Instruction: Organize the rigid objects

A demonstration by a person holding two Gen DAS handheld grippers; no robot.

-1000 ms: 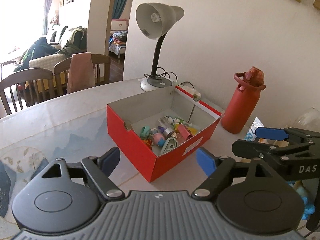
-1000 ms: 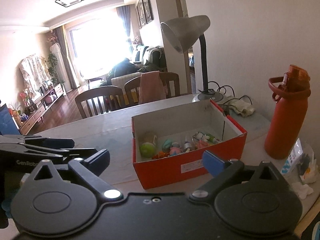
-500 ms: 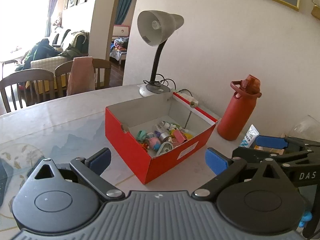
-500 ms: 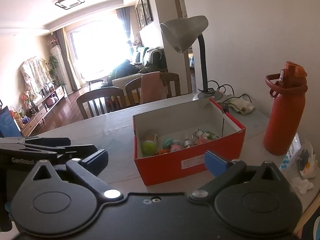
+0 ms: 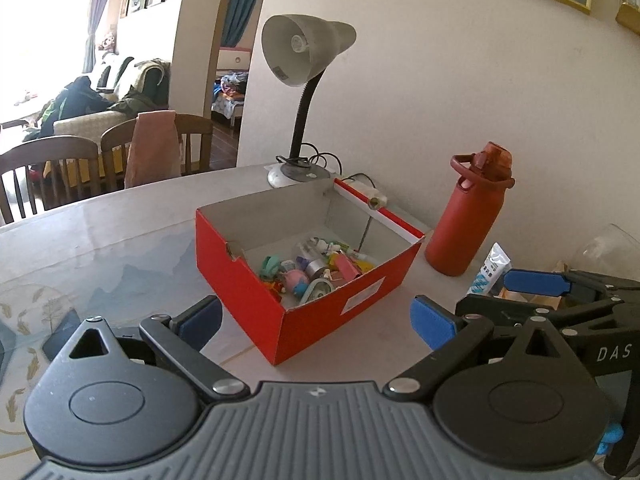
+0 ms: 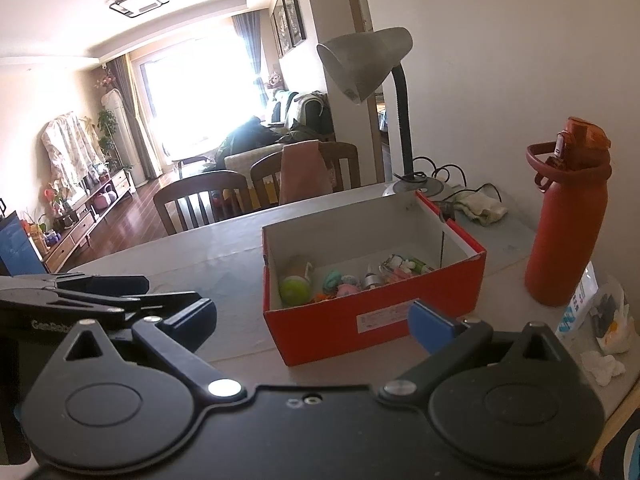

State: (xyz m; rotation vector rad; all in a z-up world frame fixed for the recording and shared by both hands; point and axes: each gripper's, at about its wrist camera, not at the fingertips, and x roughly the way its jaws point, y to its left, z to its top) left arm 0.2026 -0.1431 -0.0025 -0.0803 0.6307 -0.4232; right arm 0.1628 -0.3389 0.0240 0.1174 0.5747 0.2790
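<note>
Small toys (image 5: 316,268) heaped in the red box (image 5: 248,280) mid-desk (image 5: 120,240) — orange bottle (image 5: 468,220) and lamp (image 5: 304,64) toward the far edge, left tool (image 5: 316,320) and right tool (image 6: 308,316) both spread wide — nothing between their pads.

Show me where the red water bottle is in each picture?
Left wrist view: the red water bottle stands right of centre, just right of the red box.
Right wrist view: the bottle stands near the right edge, right of the box.
Shared landmark: the desk lamp behind the box.
</note>
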